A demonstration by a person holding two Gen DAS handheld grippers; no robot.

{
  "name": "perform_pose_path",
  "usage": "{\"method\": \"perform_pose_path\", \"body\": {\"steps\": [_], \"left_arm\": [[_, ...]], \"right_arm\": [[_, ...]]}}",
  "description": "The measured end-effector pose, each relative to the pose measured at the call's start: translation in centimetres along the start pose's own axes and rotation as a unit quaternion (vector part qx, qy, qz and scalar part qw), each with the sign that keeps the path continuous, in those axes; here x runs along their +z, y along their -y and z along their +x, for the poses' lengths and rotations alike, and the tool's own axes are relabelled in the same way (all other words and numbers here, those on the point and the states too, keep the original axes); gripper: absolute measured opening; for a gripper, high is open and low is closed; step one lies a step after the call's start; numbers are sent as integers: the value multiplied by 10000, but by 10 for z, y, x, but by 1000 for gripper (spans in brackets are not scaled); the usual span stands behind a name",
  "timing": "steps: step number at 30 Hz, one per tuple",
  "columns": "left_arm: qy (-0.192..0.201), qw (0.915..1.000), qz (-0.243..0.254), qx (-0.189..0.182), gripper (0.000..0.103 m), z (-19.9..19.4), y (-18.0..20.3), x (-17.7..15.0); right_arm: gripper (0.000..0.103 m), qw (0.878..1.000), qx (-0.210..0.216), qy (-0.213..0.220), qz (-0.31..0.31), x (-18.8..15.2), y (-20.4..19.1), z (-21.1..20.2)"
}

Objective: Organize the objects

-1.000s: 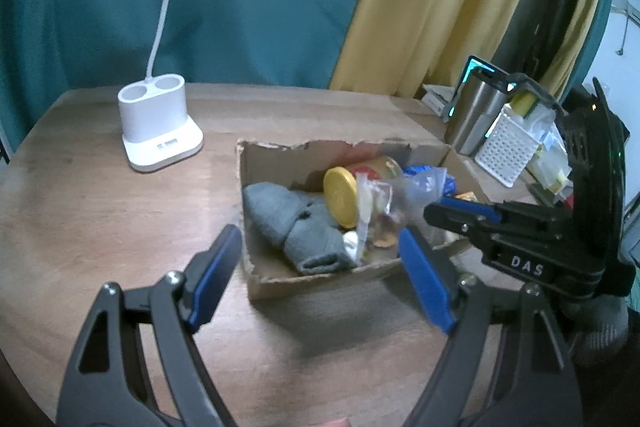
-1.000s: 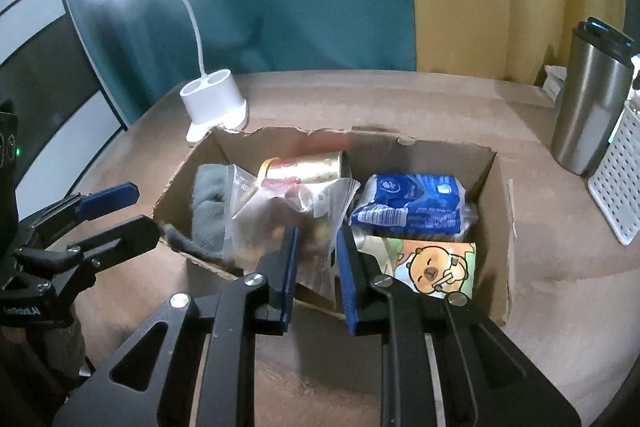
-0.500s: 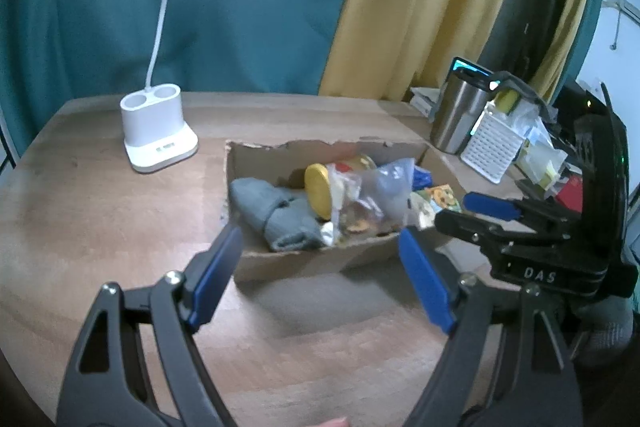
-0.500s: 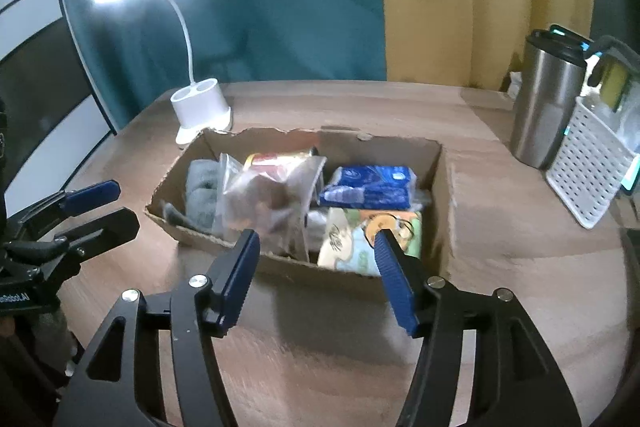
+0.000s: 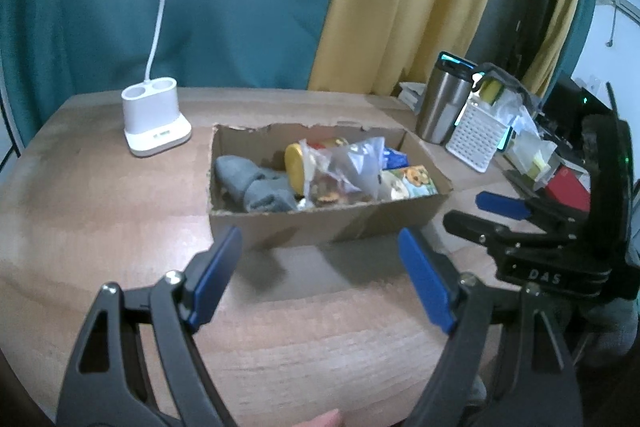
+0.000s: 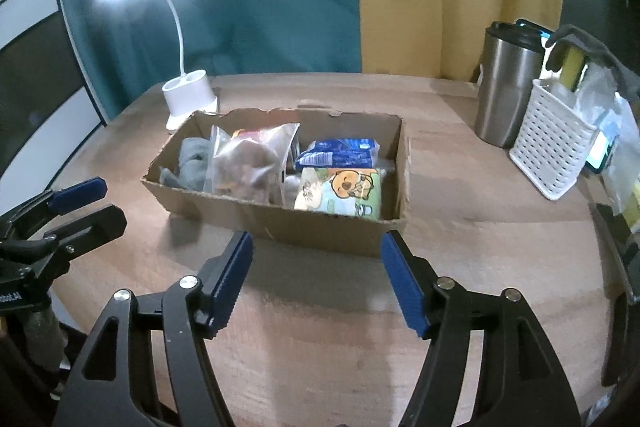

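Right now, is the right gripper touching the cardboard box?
Apart. The right wrist view shows the right gripper open, bare table between its fingertips and the cardboard box.

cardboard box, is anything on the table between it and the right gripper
Nothing visible. The right gripper hangs open just in front of the cardboard box, with only bare wooden table and shadow between them. The left gripper sits off to the side.

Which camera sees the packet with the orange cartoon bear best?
The right wrist view. There the green packet with the orange cartoon bear faces the camera at the near right end of the brown cardboard box, its picture plain. In the left wrist view that packet is smaller, at an angle, partly behind the clear plastic bag.
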State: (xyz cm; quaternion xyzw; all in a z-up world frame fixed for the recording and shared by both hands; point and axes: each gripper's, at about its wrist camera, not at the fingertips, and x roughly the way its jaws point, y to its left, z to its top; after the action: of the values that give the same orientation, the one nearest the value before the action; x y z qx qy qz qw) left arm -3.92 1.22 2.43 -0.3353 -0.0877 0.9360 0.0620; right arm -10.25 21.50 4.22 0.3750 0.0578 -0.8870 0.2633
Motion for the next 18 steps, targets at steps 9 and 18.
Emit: {"method": "perform_pose_path", "body": {"steps": [9, 18], "left_arm": [[-140, 9998, -65, 114, 82, -7, 8, -14], [-81, 9997, 45, 242, 82, -12, 14, -17]], "right_arm": [[70, 10000, -22, 83, 23, -16, 3, -19], [70, 9999, -54, 120, 81, -25, 7, -27]]}}
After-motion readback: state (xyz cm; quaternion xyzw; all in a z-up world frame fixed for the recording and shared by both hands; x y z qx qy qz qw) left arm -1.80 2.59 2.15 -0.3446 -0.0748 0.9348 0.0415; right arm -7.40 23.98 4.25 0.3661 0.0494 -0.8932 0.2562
